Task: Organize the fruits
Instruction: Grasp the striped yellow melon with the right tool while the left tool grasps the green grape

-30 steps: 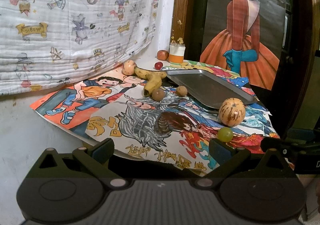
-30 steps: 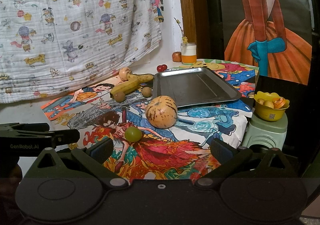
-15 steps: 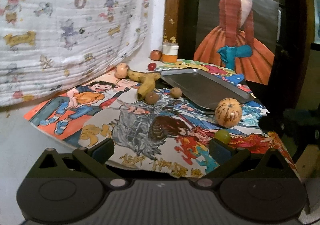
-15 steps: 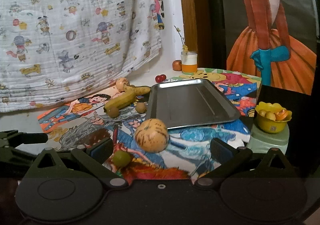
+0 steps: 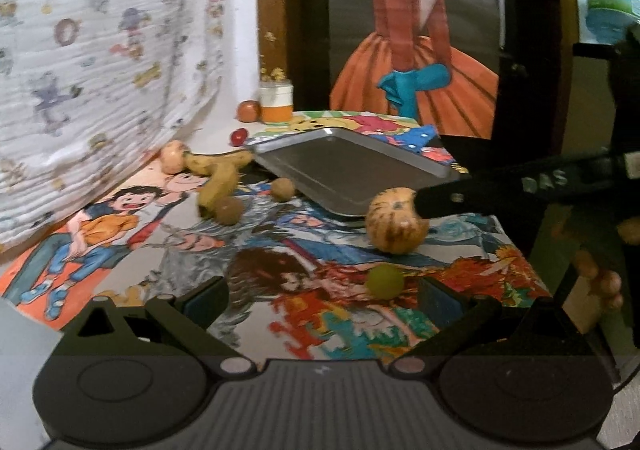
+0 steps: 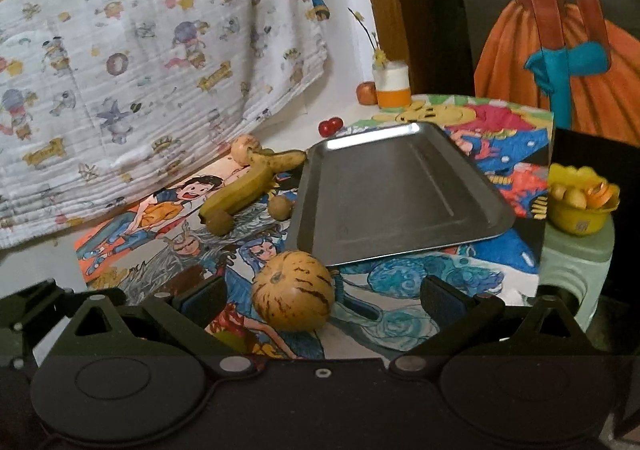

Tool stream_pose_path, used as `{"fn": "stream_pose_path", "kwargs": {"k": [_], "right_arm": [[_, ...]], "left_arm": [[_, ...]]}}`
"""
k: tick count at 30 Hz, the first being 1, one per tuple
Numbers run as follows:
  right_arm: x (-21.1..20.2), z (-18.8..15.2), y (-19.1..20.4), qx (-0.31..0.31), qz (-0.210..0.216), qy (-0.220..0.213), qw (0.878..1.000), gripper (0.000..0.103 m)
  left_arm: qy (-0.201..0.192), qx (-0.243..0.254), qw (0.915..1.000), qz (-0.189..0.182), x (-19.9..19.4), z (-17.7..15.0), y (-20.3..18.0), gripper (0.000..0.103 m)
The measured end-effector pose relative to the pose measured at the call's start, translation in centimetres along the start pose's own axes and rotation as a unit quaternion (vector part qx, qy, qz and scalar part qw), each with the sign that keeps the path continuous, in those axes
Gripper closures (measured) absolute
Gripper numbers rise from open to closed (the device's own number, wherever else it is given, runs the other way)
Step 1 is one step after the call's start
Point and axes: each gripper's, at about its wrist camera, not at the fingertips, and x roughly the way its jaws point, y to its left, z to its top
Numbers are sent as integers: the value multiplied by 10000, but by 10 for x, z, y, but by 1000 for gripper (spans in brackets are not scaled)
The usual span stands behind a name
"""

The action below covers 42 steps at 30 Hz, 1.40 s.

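A striped yellow melon (image 6: pixel 293 296) lies on the colourful poster just in front of the empty metal tray (image 6: pixel 400 190). My right gripper (image 6: pixel 322 300) is open with the melon between its spread fingers, nearer the left one. In the left wrist view the melon (image 5: pixel 394 224) sits by the tray (image 5: pixel 352 170), with a right gripper finger (image 5: pixel 500 190) reaching over it. My left gripper (image 5: pixel 322 296) is open and empty; a green grape (image 5: pixel 385 281) lies just ahead of it, towards the right finger. Bananas (image 6: pixel 248 186), two brown round fruits (image 6: pixel 220 222) and red cherries (image 6: pixel 330 125) lie left of and behind the tray.
A white and orange jar (image 6: pixel 393 84) and an apple (image 6: pixel 367 92) stand at the back by the wall. A yellow bowl of fruit (image 6: pixel 580 202) sits on a green stool off the table's right edge. A patterned cloth (image 6: pixel 140 50) hangs at the left.
My right gripper has moved forward so the melon now lies between its fingers. My left gripper has moved forward and turned right; the right gripper's finger has come into its view over the melon.
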Motion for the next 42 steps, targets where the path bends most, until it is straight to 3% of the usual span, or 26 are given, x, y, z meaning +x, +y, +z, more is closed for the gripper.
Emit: {"fn": "stream_pose_path", "kwargs": {"k": [5, 14, 19, 28, 35, 37, 42], "right_arm": [[18, 2, -9, 359, 189, 223, 9989, 8], [34, 4, -11, 503, 488, 418, 9967, 23], [39, 3, -10, 524, 587, 491, 9957, 30], [43, 0, -8, 588, 725, 547, 9941, 45], [42, -1, -8, 631, 726, 520, 9940, 47], [42, -2, -8, 610, 719, 520, 9942, 47], [41, -2, -6, 589, 704, 503, 9945, 47]], "left_arm": [[1, 70, 9999, -144, 9, 1, -10, 3], [142, 45, 9992, -377, 25, 3, -16, 21], [235, 27, 9985, -490, 32, 3, -17, 36], [309, 2, 9984, -478, 38, 3, -19, 54], [340, 78, 9989, -325, 40, 3, -22, 66], [341, 90, 9987, -359, 40, 3, -22, 74], [360, -60, 9985, -411, 39, 4, -18, 76]]}}
